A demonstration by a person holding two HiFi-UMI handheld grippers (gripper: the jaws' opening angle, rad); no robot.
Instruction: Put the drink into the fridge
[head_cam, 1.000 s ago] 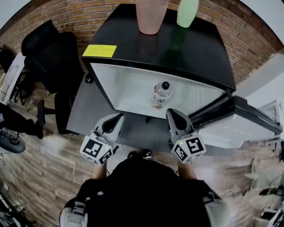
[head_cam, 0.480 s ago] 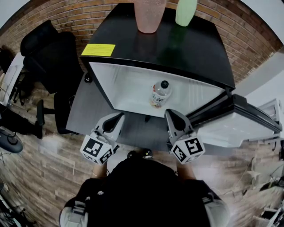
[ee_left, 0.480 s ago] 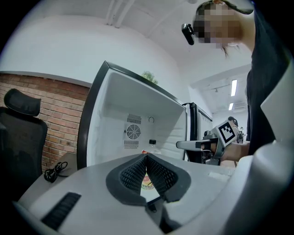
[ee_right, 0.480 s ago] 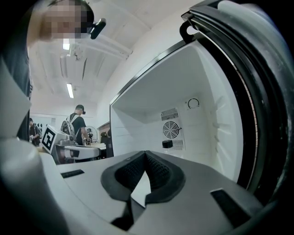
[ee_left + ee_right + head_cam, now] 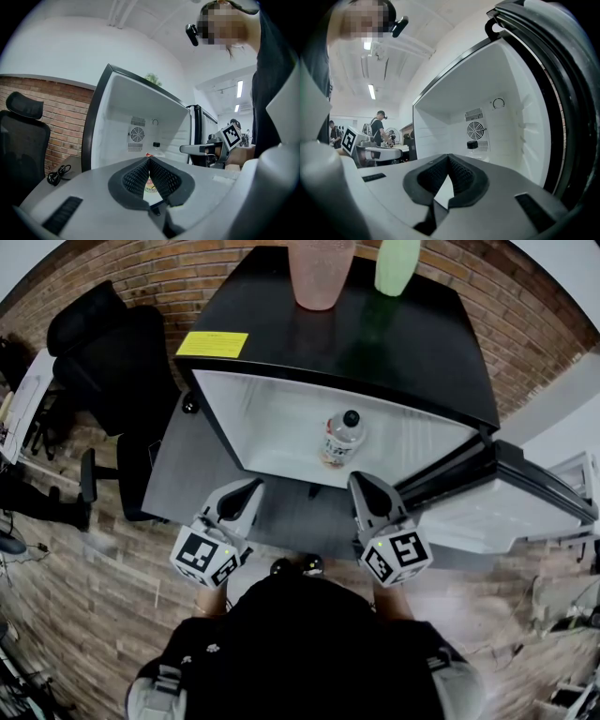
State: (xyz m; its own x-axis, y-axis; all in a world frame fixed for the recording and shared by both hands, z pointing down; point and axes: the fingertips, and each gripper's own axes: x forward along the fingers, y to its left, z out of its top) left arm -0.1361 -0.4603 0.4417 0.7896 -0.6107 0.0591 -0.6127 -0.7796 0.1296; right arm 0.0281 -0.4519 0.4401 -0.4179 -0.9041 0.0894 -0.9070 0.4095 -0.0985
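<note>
The drink, a clear bottle point(image 5: 341, 438) with a black cap and a printed label, stands upright inside the open white fridge point(image 5: 272, 432). Both grippers hang level in front of the fridge opening, apart from the bottle. My left gripper point(image 5: 250, 487) is shut with nothing in it; in the left gripper view its jaws point(image 5: 149, 160) meet at the tips, and the bottle's label point(image 5: 150, 186) shows beyond them. My right gripper point(image 5: 360, 480) is also shut and empty; in the right gripper view point(image 5: 448, 157) the bottle's cap point(image 5: 472, 145) shows just above it.
The fridge door point(image 5: 511, 498) stands swung open to the right. On the black fridge top point(image 5: 412, 352) stand a pink cup point(image 5: 321, 273) and a green bottle point(image 5: 397, 264). A black office chair point(image 5: 98, 352) is at the left, with a brick wall behind.
</note>
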